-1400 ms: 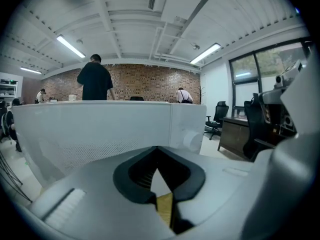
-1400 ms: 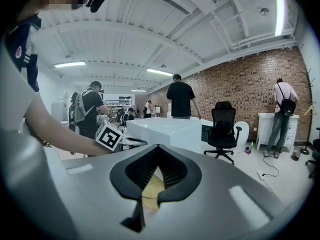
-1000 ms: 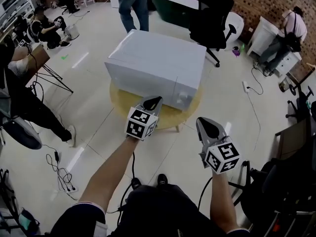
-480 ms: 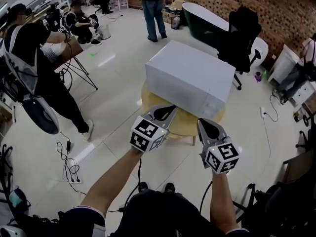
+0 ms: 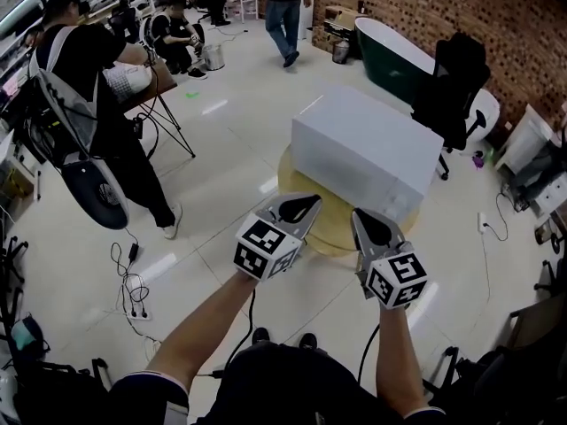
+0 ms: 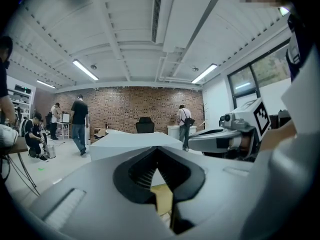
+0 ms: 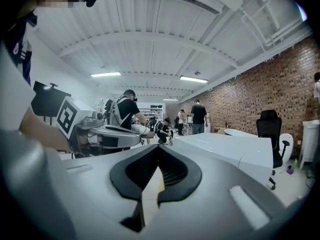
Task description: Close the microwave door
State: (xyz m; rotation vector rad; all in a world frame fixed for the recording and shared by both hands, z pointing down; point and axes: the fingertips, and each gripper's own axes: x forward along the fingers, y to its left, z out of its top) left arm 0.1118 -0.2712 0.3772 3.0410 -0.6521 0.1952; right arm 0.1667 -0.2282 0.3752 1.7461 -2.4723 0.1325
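White box-shaped microwave [image 5: 368,144] sits on a round pale-wood table [image 5: 297,177] mid-floor, just ahead of both grippers. Its front face is turned toward the wearer & looks flat, flush w/ the body. The lower front edge is partly covered by the gripper tips in head view, so door seam & handle can't be made out. Grey left gripper [image 5: 310,201], w/ marker cube, is held over the table's near rim, jaws pressed together at the tips, nothing btwn them. Left gripper view shows the dark pads meeting up top, w/ only a diamond-shaped gap behind; a sliver of table & microwave shows thru it. Grey right gripper [image 5: 358,213] is just beside it, the two apart, jaws likewise closed on nothing per right gripper view. Both look short of the microwave, no contact. Each gripper view catches the other gripper at its edge, partly cut off. Bkgd: black office chair [image 5: 456,73] behind the microwave hides part of a dark green bathtub [image 5: 390,47]. Red-brick wall [image 5: 496,16] is at far right. At left a person in black top [image 5: 84,60], face blurred out. White power strip [image 5: 133,310] w/ tangled black cables lies on the pale floor. Wearer's forearms run out of frame at the bottom.
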